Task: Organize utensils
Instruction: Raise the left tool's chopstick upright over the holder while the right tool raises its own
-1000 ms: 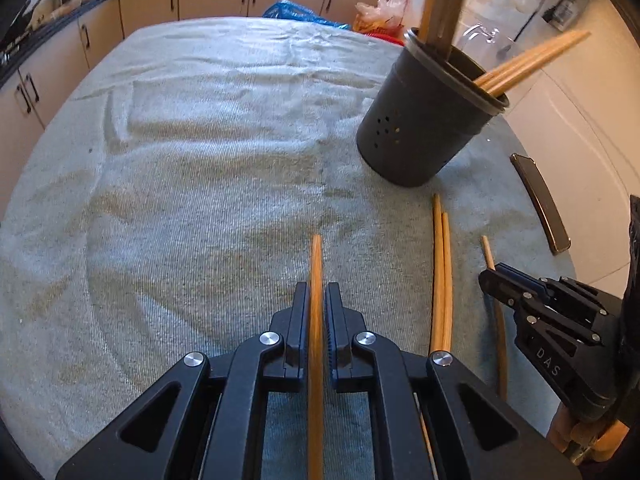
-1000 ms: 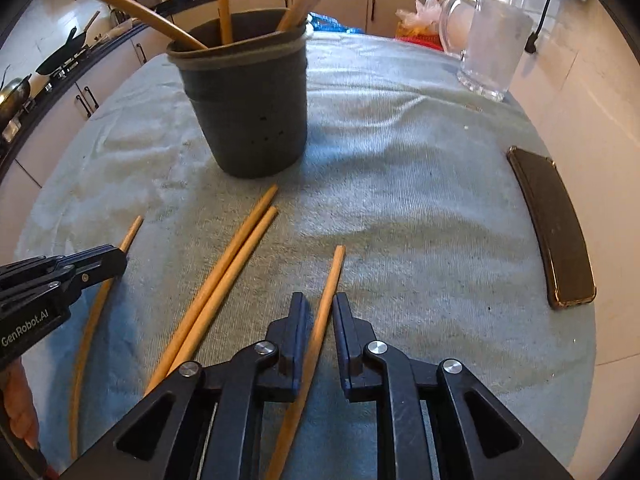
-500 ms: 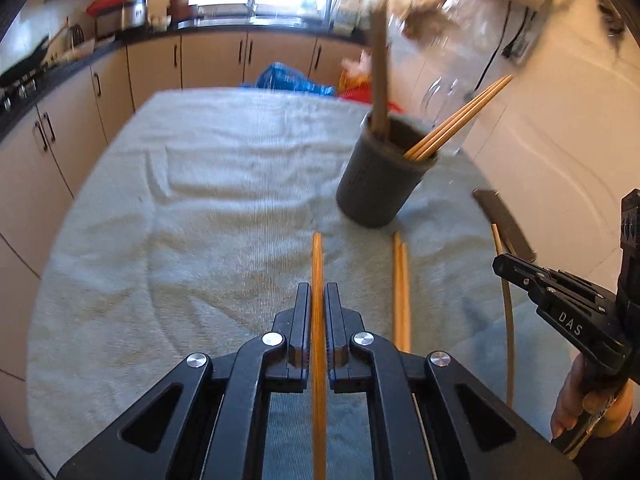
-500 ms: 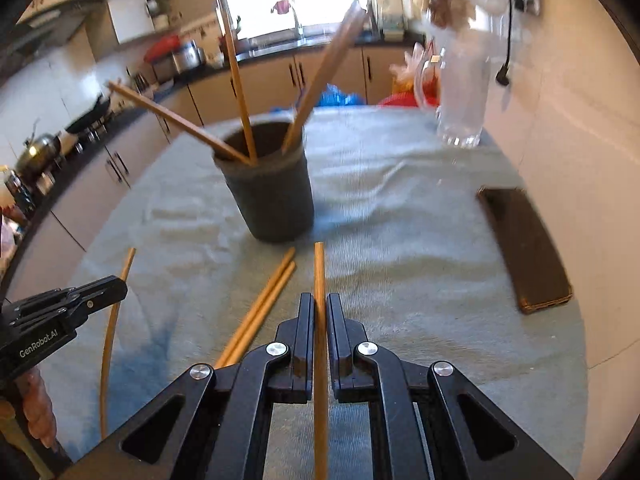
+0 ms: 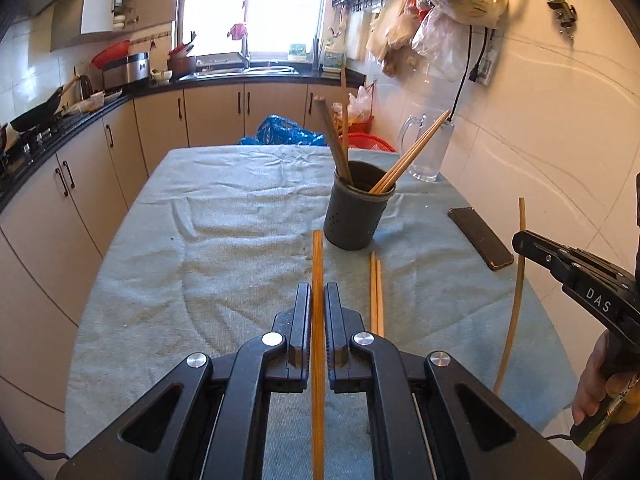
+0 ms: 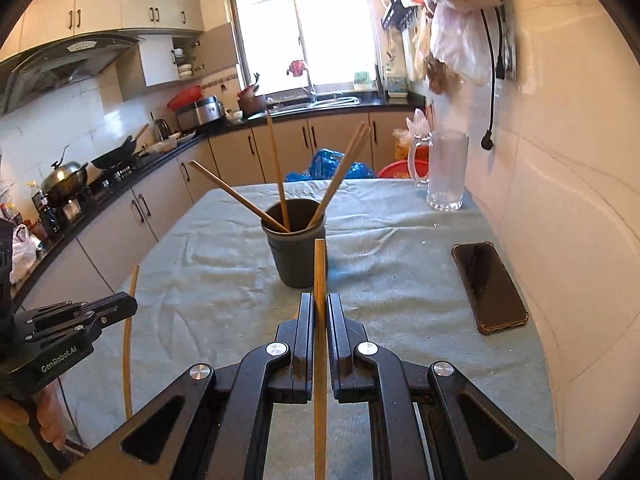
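While both tools are raised above the cloth-covered counter (image 5: 224,240), a single wooden chopstick is gripped in each. The left tool (image 5: 317,312) is closed tight on a chopstick (image 5: 317,264) that runs straight forward between its jaws, the tip pointing toward the base of the dark utensil holder (image 5: 354,216). The right tool (image 6: 319,320) is likewise clamped on its own chopstick (image 6: 319,268), whose tip is seen in front of the holder's wall in the right wrist view.

The utensil holder, a dark round cup with small holes near its base, stands upright near the middle of the counter. Several chopsticks are already leaning inside it: a dark pair (image 5: 334,144) tilted to one side and a light pair (image 5: 412,152) tilted toward the wall, with a thin single stick upright between them.

Two more chopsticks (image 5: 376,292) are lying side by side on the cloth, just to the right of the left tool and in front of the holder.

From the left wrist view, the right tool is seen at the far right edge, held by a hand (image 5: 600,384), with its chopstick appearing curved by the lens. From the right wrist view, the left tool is seen at the lower left with its chopstick sticking up.

A phone in a case (image 6: 490,284) is lying flat near the wall side of the counter. A clear glass mug (image 6: 446,168) stands at the far corner, well apart from the holder.
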Available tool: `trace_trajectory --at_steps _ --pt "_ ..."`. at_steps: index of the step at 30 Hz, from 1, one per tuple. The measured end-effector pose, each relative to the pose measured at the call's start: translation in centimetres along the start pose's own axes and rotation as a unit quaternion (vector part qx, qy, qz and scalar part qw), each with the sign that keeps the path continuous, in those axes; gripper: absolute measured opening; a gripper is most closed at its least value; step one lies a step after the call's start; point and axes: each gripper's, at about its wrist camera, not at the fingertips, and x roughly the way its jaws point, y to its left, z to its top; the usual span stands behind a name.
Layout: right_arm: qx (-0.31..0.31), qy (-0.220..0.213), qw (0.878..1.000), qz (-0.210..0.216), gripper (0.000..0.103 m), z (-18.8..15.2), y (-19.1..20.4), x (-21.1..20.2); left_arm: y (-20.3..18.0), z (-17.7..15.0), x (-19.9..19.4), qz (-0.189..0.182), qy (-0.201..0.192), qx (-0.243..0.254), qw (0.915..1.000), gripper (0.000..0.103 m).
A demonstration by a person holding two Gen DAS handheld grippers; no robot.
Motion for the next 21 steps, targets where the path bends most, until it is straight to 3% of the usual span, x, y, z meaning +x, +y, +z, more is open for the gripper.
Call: trace_trajectory --at_steps 10,21 --pt "0.000 -0.021 1.000 0.007 0.007 -0.4 0.0 -2.9 -1.4 -0.2 -3.1 0.019 -0.027 0.023 0.9992 0.006" --pt "0.003 -0.036 0.999 0.004 0.007 -0.5 -0.4 -4.8 -2.5 0.0 -3.8 0.046 -0.038 0.046 0.9972 0.006"
